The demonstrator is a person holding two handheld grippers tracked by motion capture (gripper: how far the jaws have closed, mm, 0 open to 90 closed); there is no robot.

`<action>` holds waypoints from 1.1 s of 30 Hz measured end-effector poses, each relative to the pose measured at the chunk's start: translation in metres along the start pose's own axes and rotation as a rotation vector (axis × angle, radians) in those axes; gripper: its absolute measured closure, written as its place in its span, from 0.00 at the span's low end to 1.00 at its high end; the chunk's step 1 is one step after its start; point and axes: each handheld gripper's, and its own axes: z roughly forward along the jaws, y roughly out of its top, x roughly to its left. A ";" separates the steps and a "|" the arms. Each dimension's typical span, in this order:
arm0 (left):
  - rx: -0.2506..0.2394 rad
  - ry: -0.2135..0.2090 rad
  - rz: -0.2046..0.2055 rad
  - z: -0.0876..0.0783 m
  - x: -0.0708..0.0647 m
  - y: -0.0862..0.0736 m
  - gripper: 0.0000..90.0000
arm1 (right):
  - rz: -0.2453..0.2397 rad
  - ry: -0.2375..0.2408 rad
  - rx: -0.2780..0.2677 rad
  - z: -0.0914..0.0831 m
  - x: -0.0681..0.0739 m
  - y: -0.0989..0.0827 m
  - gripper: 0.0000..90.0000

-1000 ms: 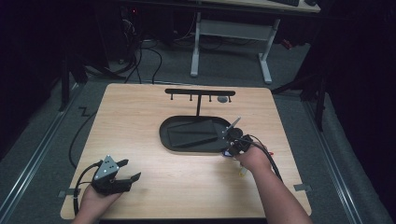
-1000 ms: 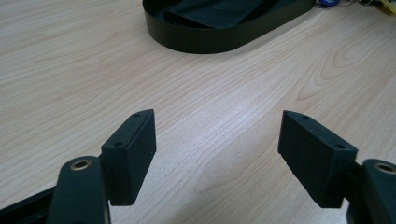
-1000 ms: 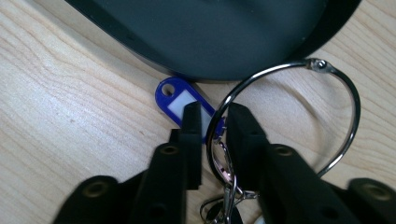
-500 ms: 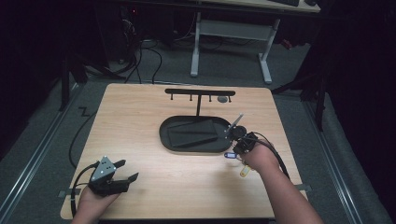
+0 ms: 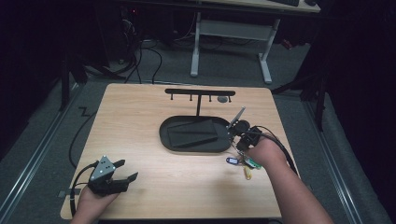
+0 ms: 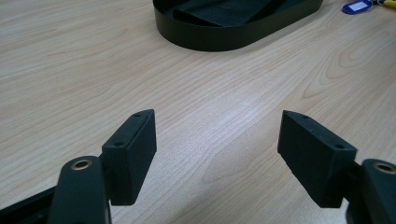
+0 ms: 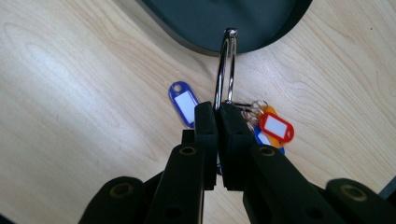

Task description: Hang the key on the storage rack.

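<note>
My right gripper (image 7: 218, 112) is shut on a large metal key ring (image 7: 225, 65) that stands up between its pads. Several plastic key tags hang off the ring, among them a blue tag (image 7: 185, 103) and a red tag (image 7: 277, 127), low over the wood. In the high view the right gripper (image 5: 240, 147) is just off the right end of the black oval tray (image 5: 194, 146), with the bunch of tags (image 5: 233, 161) under it. My left gripper (image 5: 123, 172) rests near the front left corner, jaws wide open and holding nothing (image 6: 217, 140).
A black rack with small hooks (image 5: 200, 92) stands behind the tray; a dark pad lies inside the tray (image 6: 224, 39). Bare wood spreads between the two grippers. The table's right edge runs close to my right hand.
The right gripper has risen beside the tray's right end with the ring in it, and the tags now show below it. The left gripper has stayed put.
</note>
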 end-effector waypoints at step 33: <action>-0.001 0.003 -0.005 -0.001 0.001 -0.001 0.32 | -0.018 0.002 -0.019 -0.089 -0.017 0.027 0.98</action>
